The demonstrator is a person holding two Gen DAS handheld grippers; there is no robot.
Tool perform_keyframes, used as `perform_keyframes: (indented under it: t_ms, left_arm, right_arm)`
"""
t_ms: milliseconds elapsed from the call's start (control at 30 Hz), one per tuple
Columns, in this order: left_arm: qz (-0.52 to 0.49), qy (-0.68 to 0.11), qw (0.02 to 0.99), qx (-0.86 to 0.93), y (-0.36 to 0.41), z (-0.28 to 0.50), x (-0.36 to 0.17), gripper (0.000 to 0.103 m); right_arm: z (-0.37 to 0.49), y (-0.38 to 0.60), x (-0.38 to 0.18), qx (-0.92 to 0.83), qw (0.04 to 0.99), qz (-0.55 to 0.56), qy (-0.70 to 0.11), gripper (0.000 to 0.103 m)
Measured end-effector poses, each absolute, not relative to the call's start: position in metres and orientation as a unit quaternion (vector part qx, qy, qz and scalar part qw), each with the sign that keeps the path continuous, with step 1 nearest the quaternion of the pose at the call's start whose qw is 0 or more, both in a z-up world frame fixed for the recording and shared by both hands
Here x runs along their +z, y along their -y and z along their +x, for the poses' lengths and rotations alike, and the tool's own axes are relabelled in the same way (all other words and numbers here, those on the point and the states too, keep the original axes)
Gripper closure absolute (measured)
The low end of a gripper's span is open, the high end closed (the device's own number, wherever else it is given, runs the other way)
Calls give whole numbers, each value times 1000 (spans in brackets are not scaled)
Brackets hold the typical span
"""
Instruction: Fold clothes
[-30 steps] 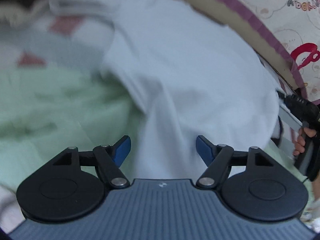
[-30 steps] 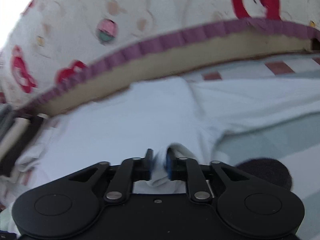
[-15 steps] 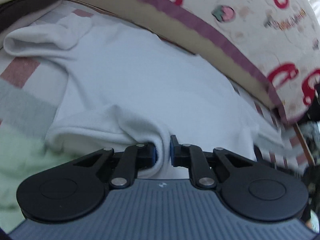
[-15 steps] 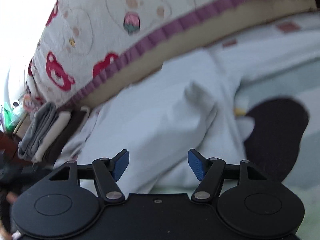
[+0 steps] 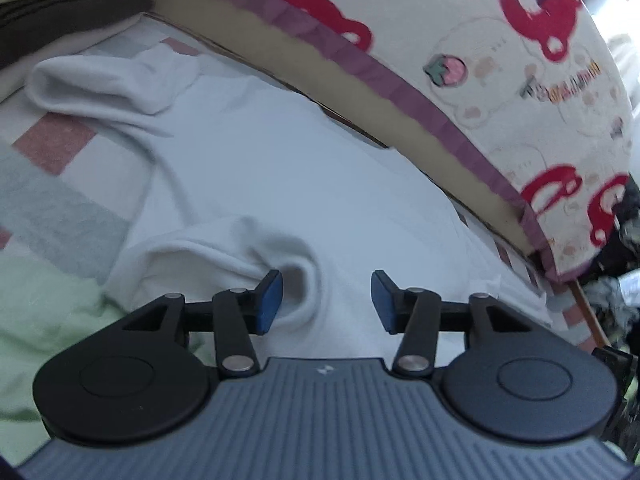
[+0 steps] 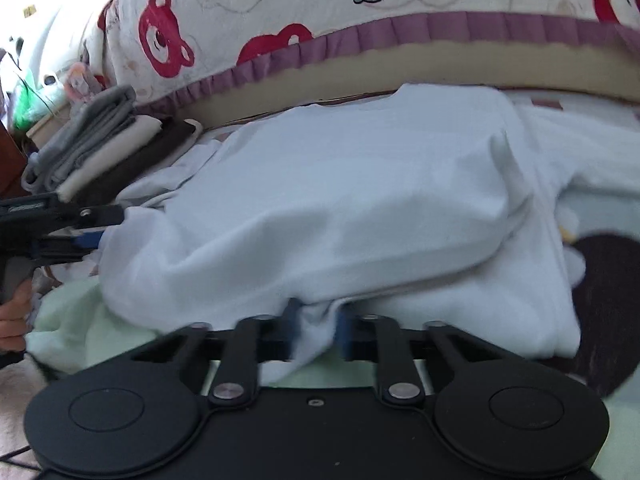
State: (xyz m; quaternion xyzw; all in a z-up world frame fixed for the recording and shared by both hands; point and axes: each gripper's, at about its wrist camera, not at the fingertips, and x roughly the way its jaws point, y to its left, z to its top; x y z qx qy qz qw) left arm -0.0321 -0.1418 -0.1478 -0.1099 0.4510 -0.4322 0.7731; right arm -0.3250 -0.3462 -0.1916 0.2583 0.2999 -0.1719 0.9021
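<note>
Ok, white shirt (image 6: 340,200) spread on bed, far edge by bear-print pillow (image 6: 280,8). My R gripper (image 6: 316,330) closing on near hem, cloth between pads. L gripper (image 5: 326,300) opening, hem fold loose inside. Soft, light, floppy; grab hem edges.

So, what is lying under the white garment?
Under the white garment a pale green blanket and a dark patch show at its edges; whatever lies beneath its middle is covered.
</note>
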Motion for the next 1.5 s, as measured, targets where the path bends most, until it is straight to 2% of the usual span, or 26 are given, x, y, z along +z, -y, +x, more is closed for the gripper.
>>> perform_keyframes:
  t_ms: [200, 400, 567, 633, 667, 900, 967, 1000, 1133, 1167, 1200, 1233, 1267, 1400, 1500]
  left_arm:
    - [-70, -395, 831, -386, 113, -14, -123, 55]
    - [12, -373, 790, -485, 118, -40, -121, 55]
    - [61, -378, 777, -500, 133, -53, -136, 41]
    - [83, -379, 781, -489, 141, -54, -141, 36]
    - [76, -387, 785, -478, 141, -49, -145, 33]
    - [-30, -400, 792, -460, 134, -21, -156, 35]
    - [-30, -405, 784, -469, 138, -21, -161, 36]
    - [-32, -417, 778, -469, 145, -18, -166, 36]
    - [-50, -462, 760, -454, 161, -6, -187, 36]
    - [-55, -472, 756, -450, 164, -3, -192, 38]
    - [-60, -471, 755, -452, 164, -1, -193, 45]
    - [-64, -469, 754, -456, 164, 0, -193, 73]
    - [-62, -466, 751, -463, 164, 0, -191, 93]
    - [-61, -376, 783, -492, 156, -19, -162, 93]
    - [-51, -347, 789, -504, 151, -31, -147, 93]
  right_arm:
    - [-311, 386, -173, -190, 899, 304, -250, 93]
    - [-317, 412, -185, -269, 872, 329, -245, 92]
    - [-345, 394, -212, -264, 856, 370, -246, 91]
    - [-352, 388, -218, -255, 856, 367, -260, 87]
    - [-354, 386, -219, -253, 858, 359, -266, 87]
    - [-358, 386, -207, -271, 872, 301, -276, 87]
    - [-357, 396, -199, -309, 873, 263, -271, 75]
    - [-356, 403, -196, -323, 874, 243, -270, 60]
    - [-347, 434, -195, -317, 883, 193, -286, 59]
    - [-345, 440, -196, -310, 884, 190, -294, 59]
    - [-342, 445, -198, -304, 883, 184, -305, 59]
    - [-337, 448, -201, -302, 879, 172, -326, 59]
    - [-333, 451, -204, -301, 876, 163, -340, 59]
    - [-321, 461, -214, -298, 872, 148, -360, 56]
    - [-313, 466, -217, -293, 880, 132, -350, 56]
